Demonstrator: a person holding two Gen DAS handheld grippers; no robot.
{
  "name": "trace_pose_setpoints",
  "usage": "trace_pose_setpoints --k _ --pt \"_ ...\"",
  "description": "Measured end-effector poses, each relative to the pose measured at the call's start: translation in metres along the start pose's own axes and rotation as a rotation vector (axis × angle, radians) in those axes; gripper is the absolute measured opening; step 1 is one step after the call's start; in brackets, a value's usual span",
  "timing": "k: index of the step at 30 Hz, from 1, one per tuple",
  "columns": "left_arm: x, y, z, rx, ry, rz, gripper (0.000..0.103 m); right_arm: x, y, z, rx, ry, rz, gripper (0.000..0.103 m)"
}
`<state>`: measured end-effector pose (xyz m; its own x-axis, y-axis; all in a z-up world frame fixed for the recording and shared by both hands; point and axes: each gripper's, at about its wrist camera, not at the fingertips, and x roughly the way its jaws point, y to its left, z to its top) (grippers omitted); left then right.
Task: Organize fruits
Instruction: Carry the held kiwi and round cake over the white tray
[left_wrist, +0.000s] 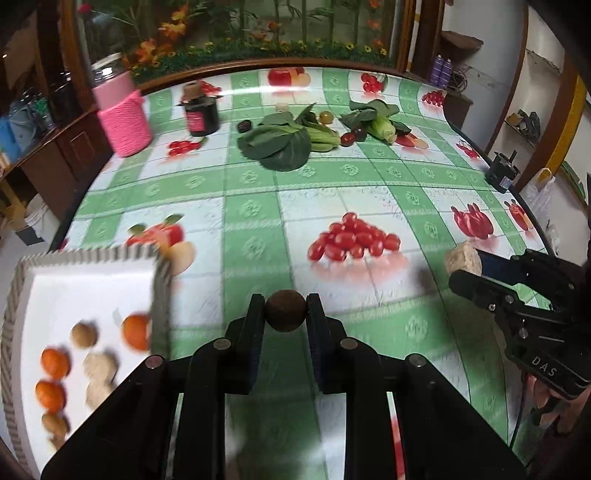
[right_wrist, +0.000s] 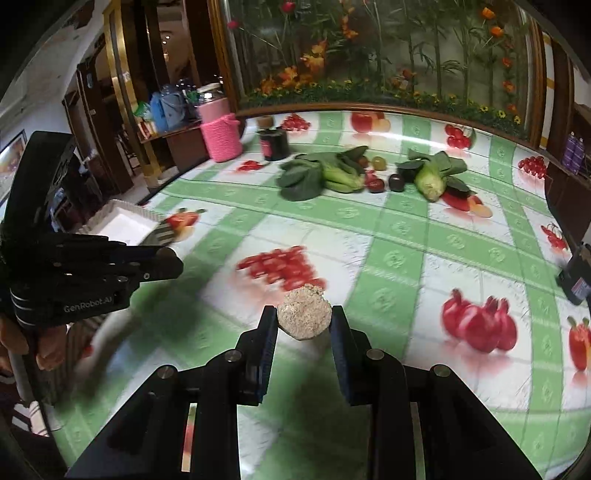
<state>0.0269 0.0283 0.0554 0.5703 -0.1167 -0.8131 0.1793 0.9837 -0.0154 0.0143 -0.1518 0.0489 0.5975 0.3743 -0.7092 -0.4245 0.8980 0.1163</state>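
Tray (left_wrist: 22, 280): a white tray with a ribbed grey rim is seen at the left edge of the table; blurred orange fruits (left_wrist: 55, 363) and tan, rough-skinned ones (left_wrist: 99, 367) lie inside it.
Left gripper (left_wrist: 286, 314): held low over the tablecloth (left_wrist: 251, 206), just right of the tray's corner, fingers pointed at the far side; the jaws are closed to a narrow gap and pressed against a small round fruit.
Dark fruit (left_wrist: 286, 313): a dull brown ball with a matte skin, pinched between the two pads and carried above the cloth.
Right gripper (right_wrist: 304, 319): held level at the table's right side, pointed forward; the jaws are set a little wider and clamped on a larger piece.
Pale fruit (right_wrist: 304, 318): a rough, beige, grainy lump, flattened at the bottom, gripped on both sides clear of the cloth.
Far side: leafy greens (left_wrist: 275, 142) are laid with small dark fruits (left_wrist: 352, 136) beside them, well apart from both grippers.
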Motion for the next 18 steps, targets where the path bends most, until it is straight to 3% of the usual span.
trace_pose_setpoints --k 18 --pt "-0.068 0.057 -0.059 -0.091 -0.083 0.127 0.02 -0.013 0.111 -0.012 -0.087 -0.017 0.133 0.029"
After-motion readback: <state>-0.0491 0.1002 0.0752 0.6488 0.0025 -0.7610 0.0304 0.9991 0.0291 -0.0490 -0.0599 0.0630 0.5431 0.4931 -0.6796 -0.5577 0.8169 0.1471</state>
